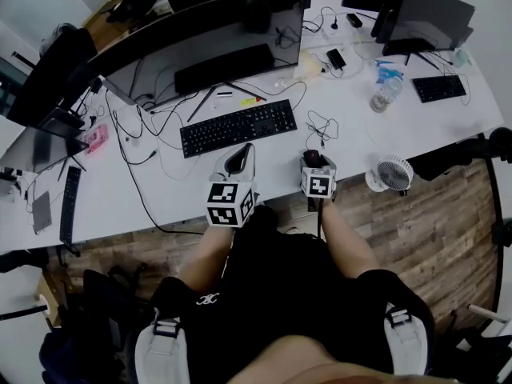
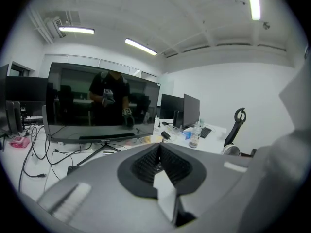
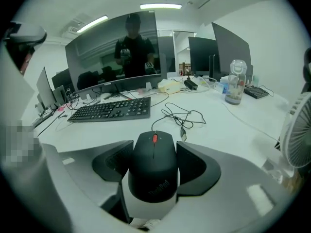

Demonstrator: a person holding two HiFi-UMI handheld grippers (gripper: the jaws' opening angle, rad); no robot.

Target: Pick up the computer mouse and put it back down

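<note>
Black mouse [image 3: 154,169] on white desk [image 3: 233,130] near its front edge, between right gripper's [image 3: 154,145] wide-spread jaws, pads seemingly just off its sides; keyboard [image 3: 111,109] beyond; left gripper [image 2: 159,152] pressed together, empty.

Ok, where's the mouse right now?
In the right gripper view, the mouse sits between the right gripper jaws, just this side of its coiled cable.

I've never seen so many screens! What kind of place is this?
Most likely an office: a long white desk holds a big curved monitor, a black keyboard and more monitors farther along.
</note>
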